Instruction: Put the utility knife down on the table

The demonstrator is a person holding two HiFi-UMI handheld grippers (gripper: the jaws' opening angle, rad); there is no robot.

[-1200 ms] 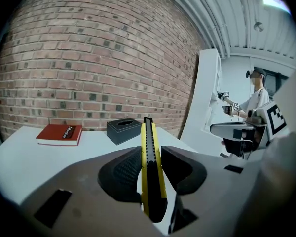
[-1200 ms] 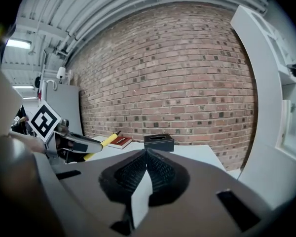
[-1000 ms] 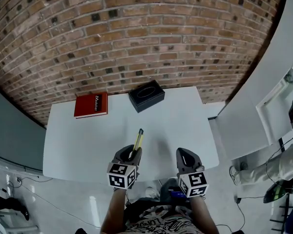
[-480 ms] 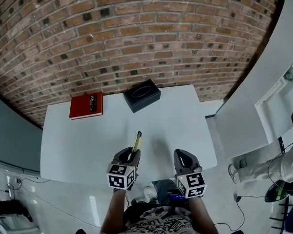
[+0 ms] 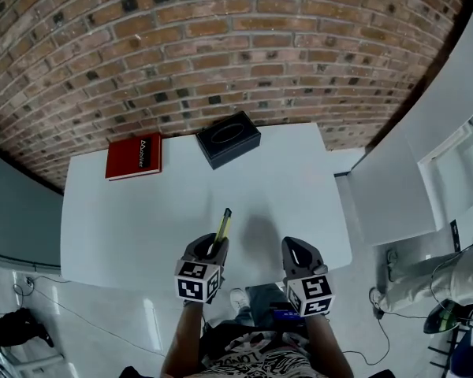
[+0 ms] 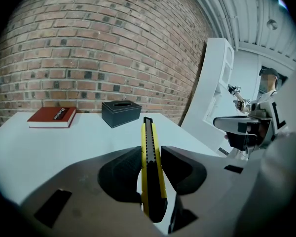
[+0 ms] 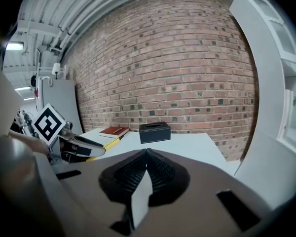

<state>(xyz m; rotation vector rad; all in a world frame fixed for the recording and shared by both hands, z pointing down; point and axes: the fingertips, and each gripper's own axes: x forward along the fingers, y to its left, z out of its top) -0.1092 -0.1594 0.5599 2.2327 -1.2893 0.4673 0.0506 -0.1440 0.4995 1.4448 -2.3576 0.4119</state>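
A yellow and black utility knife sticks forward out of my left gripper, which is shut on its handle. The knife hangs above the near part of the white table, its tip toward the wall. From the right gripper view the knife shows at the left. My right gripper is shut with nothing between its jaws, at the table's near edge to the right of the left one.
A red book lies at the table's far left. A black tissue box stands at the far middle. A brick wall rises behind. A white cabinet stands to the right, with a person beyond it.
Both grippers keep their places and the knife stays held. The head camera has shifted slightly, so the table sits a little lower and further left in view.
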